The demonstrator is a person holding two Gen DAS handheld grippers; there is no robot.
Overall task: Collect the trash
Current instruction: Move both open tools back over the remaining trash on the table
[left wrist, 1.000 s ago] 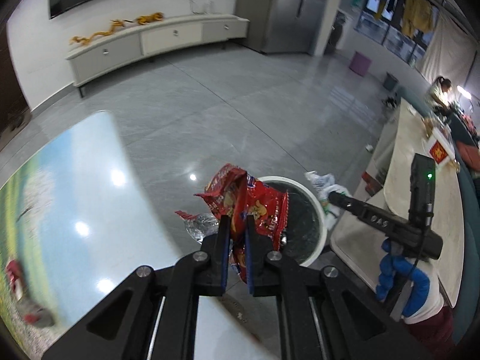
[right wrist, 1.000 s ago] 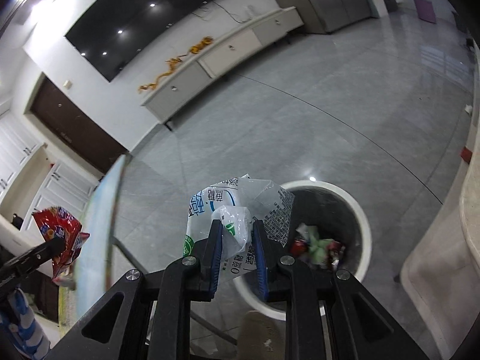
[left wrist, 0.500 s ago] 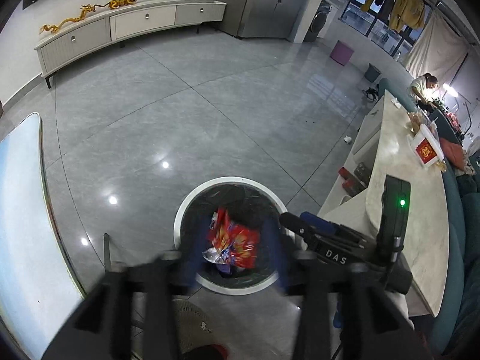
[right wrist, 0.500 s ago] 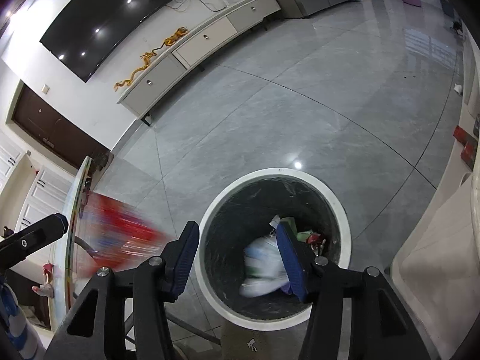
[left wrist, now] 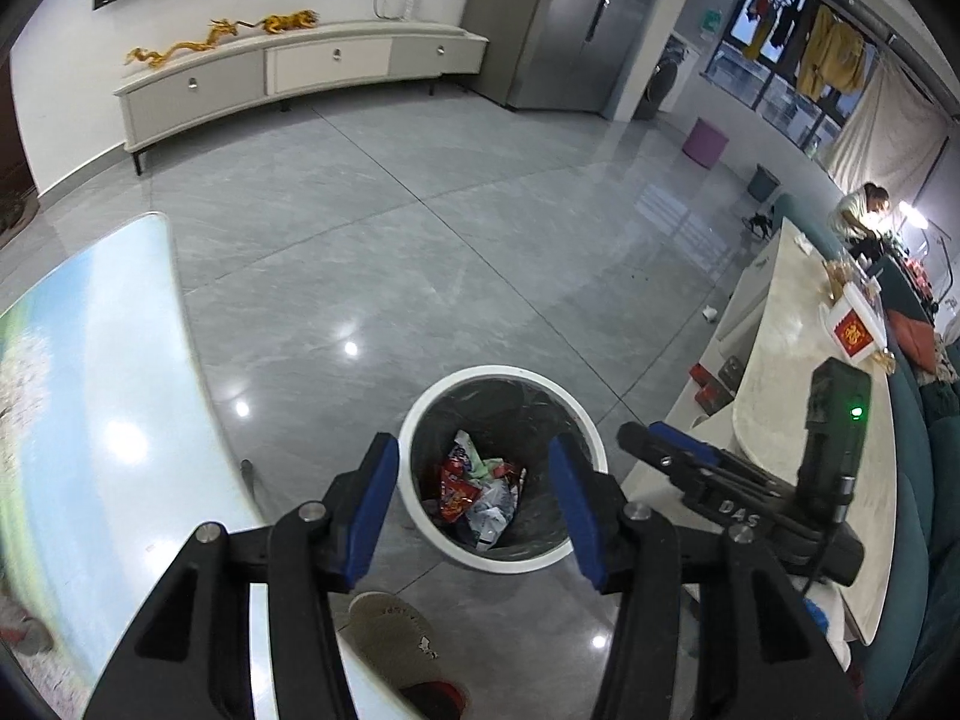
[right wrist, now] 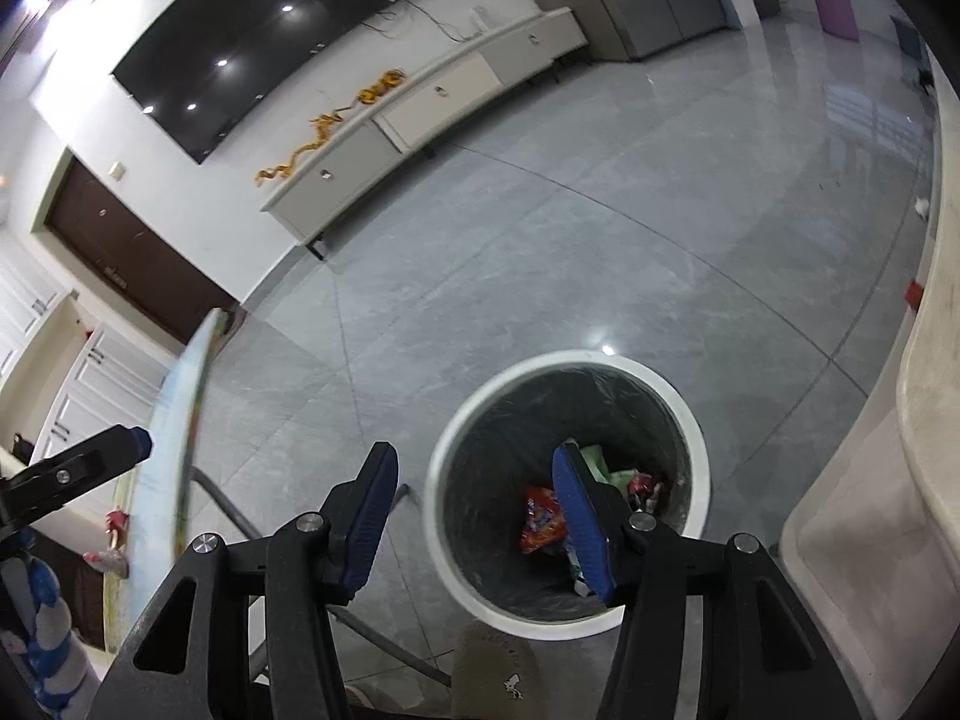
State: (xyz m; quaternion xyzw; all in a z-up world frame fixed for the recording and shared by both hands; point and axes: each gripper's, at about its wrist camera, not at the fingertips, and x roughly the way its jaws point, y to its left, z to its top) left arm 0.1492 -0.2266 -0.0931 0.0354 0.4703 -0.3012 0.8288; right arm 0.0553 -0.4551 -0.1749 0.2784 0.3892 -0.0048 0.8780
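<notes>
The only letters that can be read clearly are "DAS", printed in light colour on the black body of the right hand-held gripper (left wrist: 666, 450), as the left wrist view shows it. On the pale surface (left wrist: 780, 396) at the right side stands a white box (left wrist: 855, 327) with a red square label, and on the label is one gold character; it is too small to read for certain. The wrappers (left wrist: 474, 495) inside the trash bin (left wrist: 420, 516) carry some print in red and blue, but no word can be made out. In the right wrist view no text is legible.
</notes>
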